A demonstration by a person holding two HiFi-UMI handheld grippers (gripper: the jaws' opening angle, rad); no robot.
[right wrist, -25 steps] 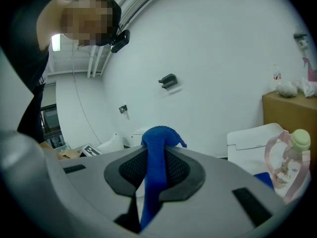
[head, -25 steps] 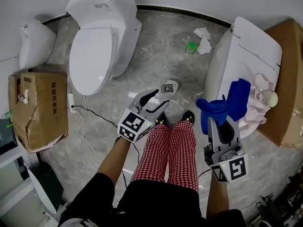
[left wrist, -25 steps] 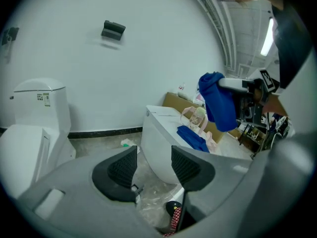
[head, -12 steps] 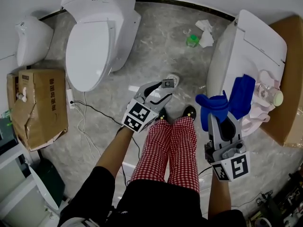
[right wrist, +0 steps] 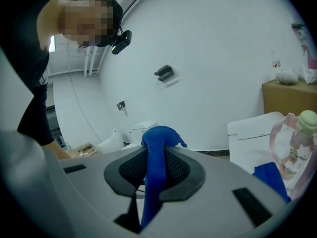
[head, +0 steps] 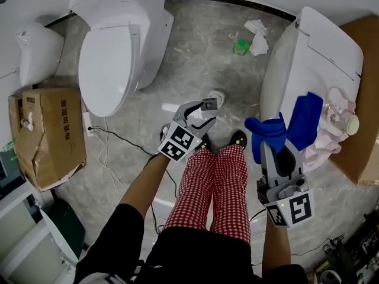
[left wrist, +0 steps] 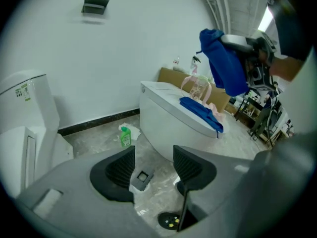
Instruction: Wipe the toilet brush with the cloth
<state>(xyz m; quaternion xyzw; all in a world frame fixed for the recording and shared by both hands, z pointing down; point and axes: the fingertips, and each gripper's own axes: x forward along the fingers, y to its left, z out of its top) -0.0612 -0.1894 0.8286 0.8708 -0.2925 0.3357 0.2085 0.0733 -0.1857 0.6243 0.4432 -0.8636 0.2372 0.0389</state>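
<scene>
The toilet brush (head: 210, 105) stands on the floor in front of my feet, showing its dark square handle top over a white holder. My left gripper (head: 204, 115) hangs just over it, open; its jaws have just been opening, and the handle top (left wrist: 142, 177) shows between and beyond the pads, untouched. My right gripper (head: 271, 147) is shut on a blue cloth (head: 266, 132) that bunches above its jaws (right wrist: 157, 138). In the left gripper view that cloth (left wrist: 225, 63) hangs at the upper right. A second blue cloth (head: 306, 120) lies on the right toilet's lid.
A white toilet (head: 118, 46) stands at the upper left and another toilet (head: 308, 52) at the right. A green bottle (head: 239, 47) and crumpled paper (head: 257, 31) lie behind. A cardboard box (head: 47, 135), a floor cable (head: 112, 138) and a pink bag (head: 337, 123) are nearby.
My left gripper has sunk toward the brush's handle top and its jaws stand wider. The right gripper with the blue cloth has dropped slightly.
</scene>
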